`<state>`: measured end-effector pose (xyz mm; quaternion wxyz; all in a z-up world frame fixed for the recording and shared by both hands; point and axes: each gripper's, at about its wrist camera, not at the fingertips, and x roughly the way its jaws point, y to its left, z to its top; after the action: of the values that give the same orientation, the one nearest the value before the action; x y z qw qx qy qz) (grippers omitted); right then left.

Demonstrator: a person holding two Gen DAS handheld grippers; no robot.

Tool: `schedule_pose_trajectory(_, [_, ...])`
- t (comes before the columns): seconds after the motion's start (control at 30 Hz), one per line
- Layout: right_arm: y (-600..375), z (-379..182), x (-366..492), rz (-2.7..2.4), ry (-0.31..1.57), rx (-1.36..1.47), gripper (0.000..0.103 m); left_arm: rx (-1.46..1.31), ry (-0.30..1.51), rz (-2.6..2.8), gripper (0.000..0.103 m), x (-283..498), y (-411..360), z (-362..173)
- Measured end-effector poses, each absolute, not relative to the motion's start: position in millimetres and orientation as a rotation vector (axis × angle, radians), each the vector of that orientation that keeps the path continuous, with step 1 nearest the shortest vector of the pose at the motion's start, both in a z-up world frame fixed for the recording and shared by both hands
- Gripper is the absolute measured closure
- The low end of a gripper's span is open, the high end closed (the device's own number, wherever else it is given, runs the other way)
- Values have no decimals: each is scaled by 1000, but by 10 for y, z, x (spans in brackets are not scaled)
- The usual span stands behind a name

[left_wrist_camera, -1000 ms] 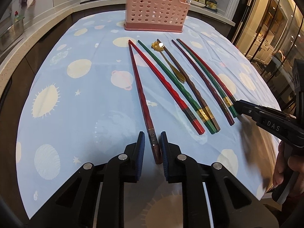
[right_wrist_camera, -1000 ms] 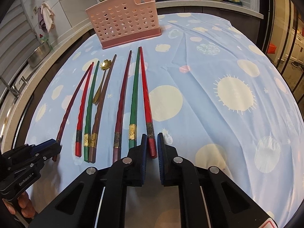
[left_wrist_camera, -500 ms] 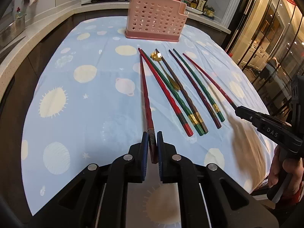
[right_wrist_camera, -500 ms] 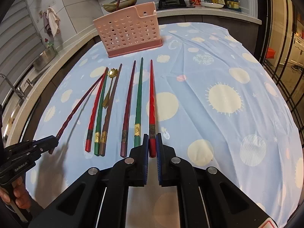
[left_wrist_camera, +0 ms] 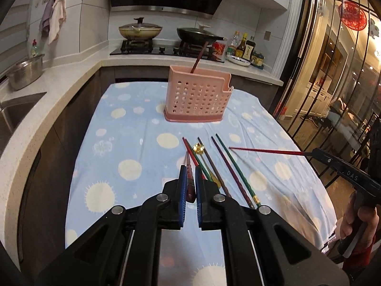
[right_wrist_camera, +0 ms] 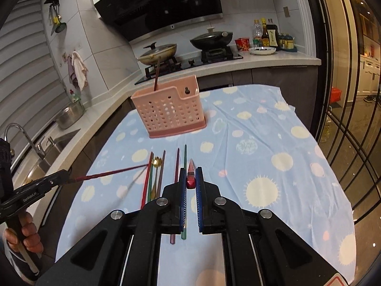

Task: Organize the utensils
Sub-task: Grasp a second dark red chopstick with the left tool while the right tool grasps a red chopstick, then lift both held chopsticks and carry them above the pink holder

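You've lifted both chopsticks off the cloth (left_wrist_camera: 133, 143): L gripper (left_wrist_camera: 189, 178) clamped on maroon chopstick (left_wrist_camera: 189, 181), R gripper (right_wrist_camera: 190, 181) on red chopstick (right_wrist_camera: 190, 178).

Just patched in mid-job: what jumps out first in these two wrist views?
Each claw is shut on one chopstick lifted off the blue tablecloth: the left claw grips a dark red chopstick, the right claw a bright red chopstick. Beyond them stands the pink basket, one chopstick already in it; the rest lie in a row before it.
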<state>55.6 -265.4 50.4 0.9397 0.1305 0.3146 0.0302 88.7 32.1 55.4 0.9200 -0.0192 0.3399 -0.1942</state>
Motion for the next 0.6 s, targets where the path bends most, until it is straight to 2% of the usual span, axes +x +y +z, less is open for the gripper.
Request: schedule_pose_trajectory(0.6, [-2814,1130,1145,72,505,249,96,19,534,-396,97,1553,55,1231])
